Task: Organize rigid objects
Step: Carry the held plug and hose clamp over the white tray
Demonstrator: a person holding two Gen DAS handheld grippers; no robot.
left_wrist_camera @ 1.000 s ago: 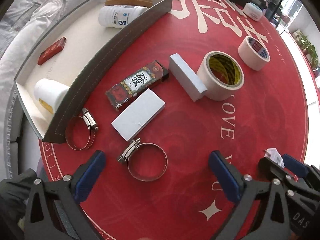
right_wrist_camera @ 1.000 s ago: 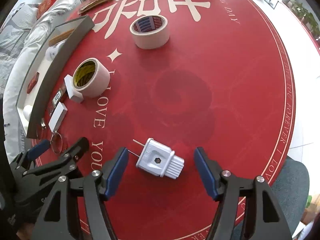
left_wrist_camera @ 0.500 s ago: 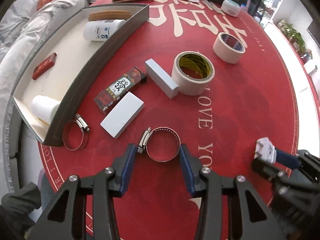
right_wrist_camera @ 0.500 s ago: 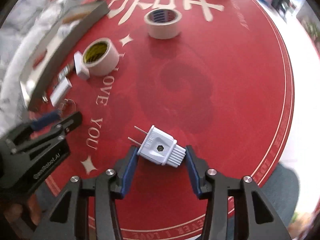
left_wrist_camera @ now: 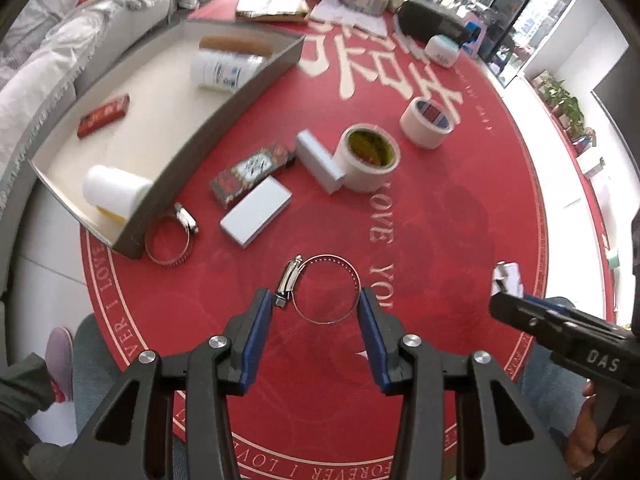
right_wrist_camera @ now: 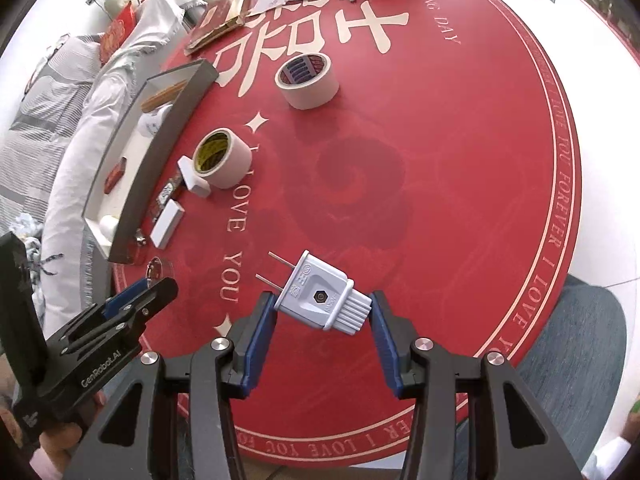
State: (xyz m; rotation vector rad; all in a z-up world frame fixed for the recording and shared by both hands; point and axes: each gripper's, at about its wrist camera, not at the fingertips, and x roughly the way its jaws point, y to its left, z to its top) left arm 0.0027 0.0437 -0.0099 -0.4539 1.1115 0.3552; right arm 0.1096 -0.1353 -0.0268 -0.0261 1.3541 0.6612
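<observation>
My left gripper (left_wrist_camera: 316,304) is shut on a metal hose clamp (left_wrist_camera: 325,289) and holds it above the red mat. My right gripper (right_wrist_camera: 322,308) is shut on a white two-pin plug (right_wrist_camera: 320,296), lifted off the mat; the plug also shows in the left wrist view (left_wrist_camera: 507,278). A grey tray (left_wrist_camera: 236,96) at the left holds a white bottle (left_wrist_camera: 222,70), a red box (left_wrist_camera: 103,115), a white roll (left_wrist_camera: 114,192) and a brown stick (left_wrist_camera: 236,44).
On the mat lie a second hose clamp (left_wrist_camera: 170,238), two white blocks (left_wrist_camera: 256,212) (left_wrist_camera: 320,160), a patterned box (left_wrist_camera: 250,168) and two tape rolls (left_wrist_camera: 366,156) (left_wrist_camera: 428,122). Papers and boxes crowd the far edge. A sofa stands left of the tray.
Both grippers closed from wide open: the left on the hose clamp, the right on the plug. Both objects are now lifted off the mat.
</observation>
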